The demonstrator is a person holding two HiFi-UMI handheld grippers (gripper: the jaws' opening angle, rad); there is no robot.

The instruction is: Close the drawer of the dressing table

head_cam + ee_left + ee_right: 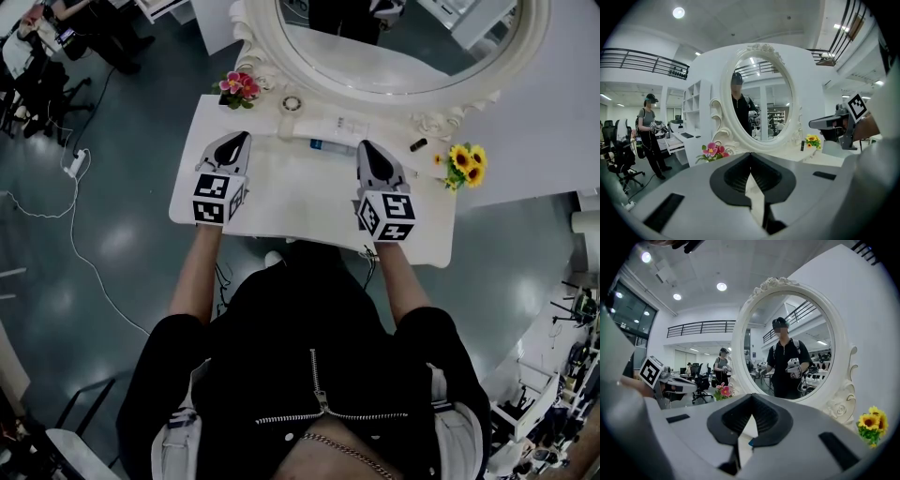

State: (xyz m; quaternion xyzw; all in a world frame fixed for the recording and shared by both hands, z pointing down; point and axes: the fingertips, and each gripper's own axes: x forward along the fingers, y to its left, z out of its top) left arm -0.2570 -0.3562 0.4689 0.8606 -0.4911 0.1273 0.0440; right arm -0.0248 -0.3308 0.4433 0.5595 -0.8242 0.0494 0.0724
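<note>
Grippers closed and empty above the white table (300, 192).

Head view: the left gripper (245, 135) and right gripper (365, 144) hang side by side over the tabletop, pointing at the oval mirror (394, 56); the drawer cannot be made out under the table's near edge, just in front of the person. Pink flowers (240, 87) and sunflowers (466, 164) stand at the back corners. Left gripper view: its jaws meet at the tips, nothing between them, facing the mirror. Right gripper view: its jaws likewise touch at the tips, empty.
</note>
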